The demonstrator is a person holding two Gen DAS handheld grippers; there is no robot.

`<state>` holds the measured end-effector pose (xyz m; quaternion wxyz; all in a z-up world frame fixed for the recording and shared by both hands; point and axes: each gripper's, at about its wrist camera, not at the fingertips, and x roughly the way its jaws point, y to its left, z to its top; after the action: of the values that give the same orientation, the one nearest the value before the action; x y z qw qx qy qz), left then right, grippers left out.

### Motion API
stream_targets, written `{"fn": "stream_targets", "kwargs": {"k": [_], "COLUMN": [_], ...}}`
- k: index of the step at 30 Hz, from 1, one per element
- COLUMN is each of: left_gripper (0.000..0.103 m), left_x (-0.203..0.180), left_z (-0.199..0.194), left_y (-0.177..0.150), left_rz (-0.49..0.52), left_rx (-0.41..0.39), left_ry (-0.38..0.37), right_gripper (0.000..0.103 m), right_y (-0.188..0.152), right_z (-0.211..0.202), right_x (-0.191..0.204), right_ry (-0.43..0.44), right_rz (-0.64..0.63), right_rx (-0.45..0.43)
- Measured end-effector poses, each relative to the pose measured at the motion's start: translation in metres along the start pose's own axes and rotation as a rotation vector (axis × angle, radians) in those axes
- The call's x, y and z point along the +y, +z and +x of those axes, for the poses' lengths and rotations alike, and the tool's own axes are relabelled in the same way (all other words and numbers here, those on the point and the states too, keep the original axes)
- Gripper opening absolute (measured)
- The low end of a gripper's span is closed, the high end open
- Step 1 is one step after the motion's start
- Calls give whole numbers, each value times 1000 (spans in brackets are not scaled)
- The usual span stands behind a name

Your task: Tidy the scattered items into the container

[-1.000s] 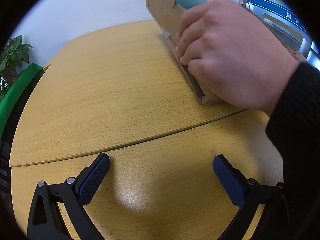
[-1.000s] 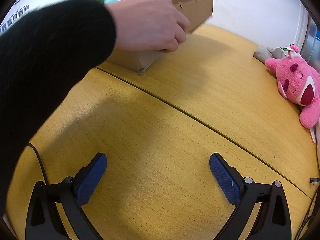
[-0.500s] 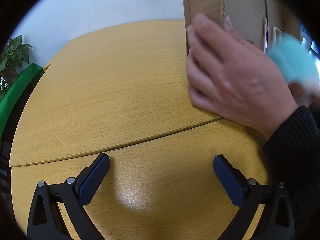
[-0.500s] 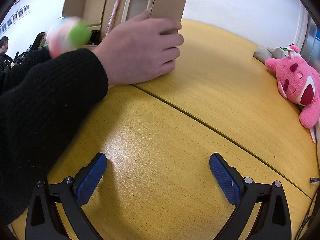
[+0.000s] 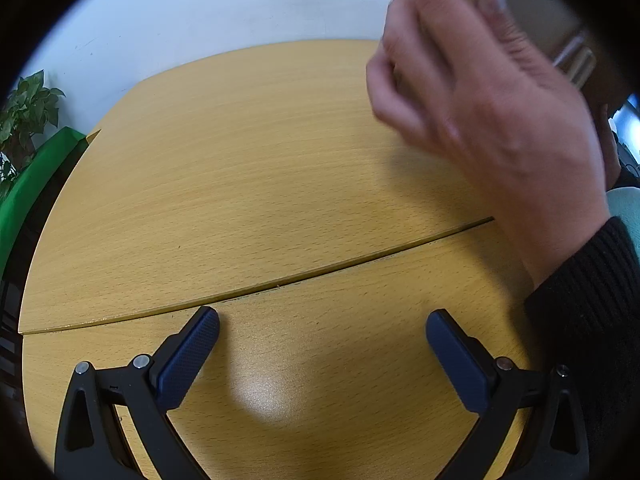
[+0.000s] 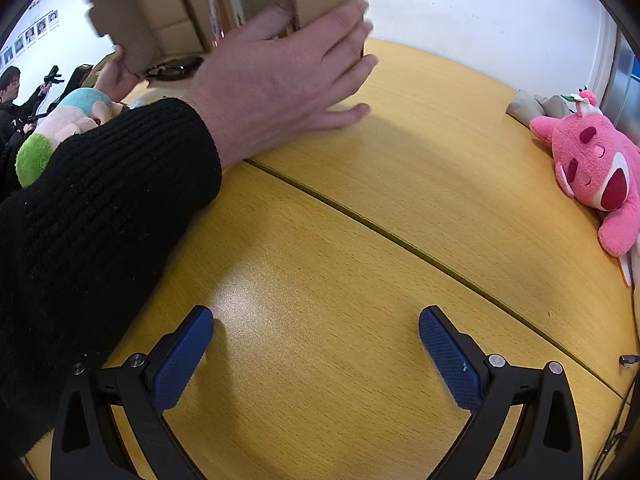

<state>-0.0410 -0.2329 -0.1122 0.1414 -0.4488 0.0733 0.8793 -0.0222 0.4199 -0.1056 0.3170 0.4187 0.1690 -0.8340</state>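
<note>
step: setup, a bare hand has the cardboard box tipped up off the tabletop | both jaws wide open, empty | pink plush far right edge | next: box down, then grab plush

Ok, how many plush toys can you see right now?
2. A pink plush bear lies at the table's right edge; a blue-and-green plush sits far left behind the black sleeve. The lifted cardboard box may hide more.

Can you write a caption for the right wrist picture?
A hand tips a cardboard box while a pink plush waits.
</note>
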Motion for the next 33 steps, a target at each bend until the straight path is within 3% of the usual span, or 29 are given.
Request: {"fn": "stream_targets", "kwargs": {"k": [33], "left_gripper": [103], "left_x": [2], "left_z": [1], "left_y": [2], "left_rz": [1], "left_rx": [0], "left_ry": [1], "right_gripper": [103], "right_y": [-1], "right_z": [-1], "right_x": [-1], "right_ry": [3], "right_rz": [-4], "right_rx": [-1]}}
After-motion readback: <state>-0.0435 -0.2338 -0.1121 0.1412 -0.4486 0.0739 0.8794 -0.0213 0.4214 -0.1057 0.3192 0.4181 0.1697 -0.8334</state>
